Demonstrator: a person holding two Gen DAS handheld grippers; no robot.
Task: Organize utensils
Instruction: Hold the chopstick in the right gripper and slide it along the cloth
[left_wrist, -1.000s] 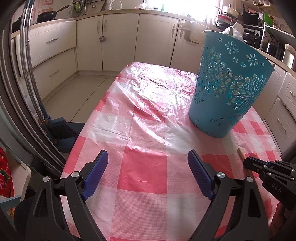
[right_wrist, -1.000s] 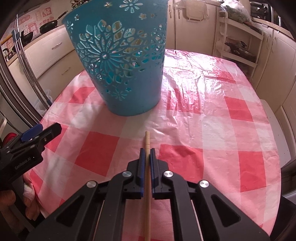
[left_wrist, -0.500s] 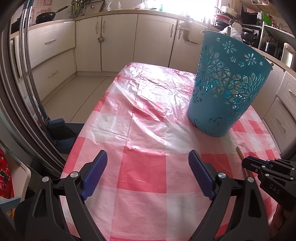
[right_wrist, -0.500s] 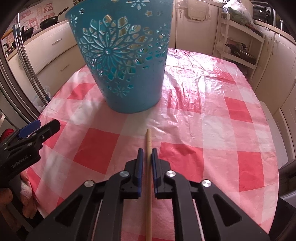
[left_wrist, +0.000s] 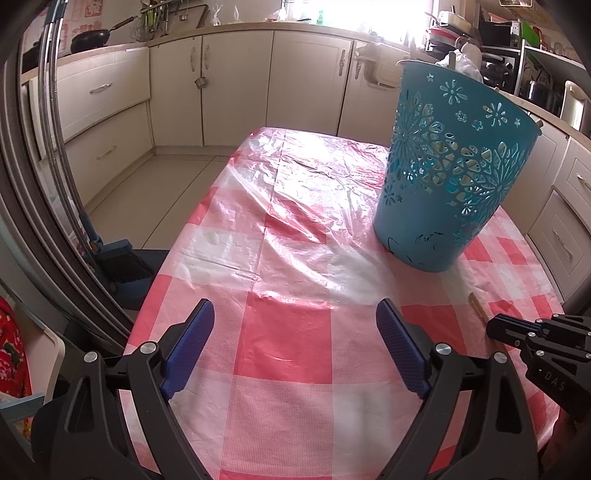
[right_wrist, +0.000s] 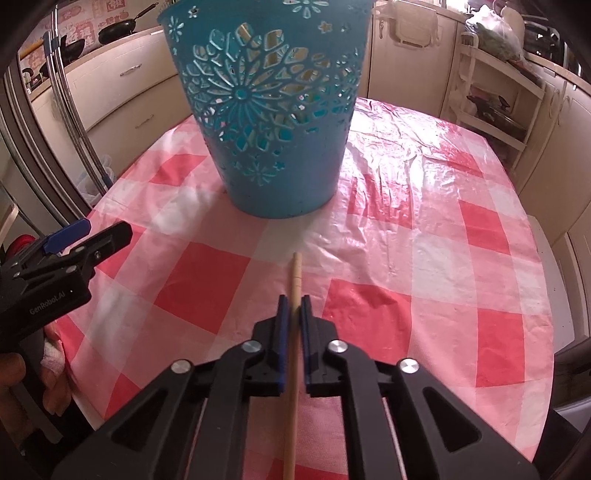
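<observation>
From the left wrist camera, the left gripper (left_wrist: 295, 332) hangs low over the checked table (left_wrist: 288, 332) with its blue fingers (left_wrist: 188, 343) spread wide and nothing between them. The teal basket (left_wrist: 454, 173) stands upright on the far right of the cloth, ahead and to the right of these fingers and well apart from them. At the right edge, the black nose of the right gripper (left_wrist: 495, 326) pokes in, with only the pale tip of a wooden stick (left_wrist: 476, 304) showing ahead of it; how the stick is held cannot be read from here.

The right wrist camera settles that. The right gripper (right_wrist: 291, 306) has its fingers (right_wrist: 281, 325) closed on the wooden stick (right_wrist: 294, 288), which runs straight along the fingers' own line, its front end jutting past the tips towards the teal basket (right_wrist: 273, 122) and its rear end passing back under the camera. The basket lies directly ahead along the stick's long axis, near but apart from its tip, and its rim rises above the frame, so the opening is hidden here; the left view shows the rim. I judge that the stick must be raised and upended to go in. The right hand is the nearer. The left gripper (right_wrist: 85, 240) sits off to the left.
</observation>
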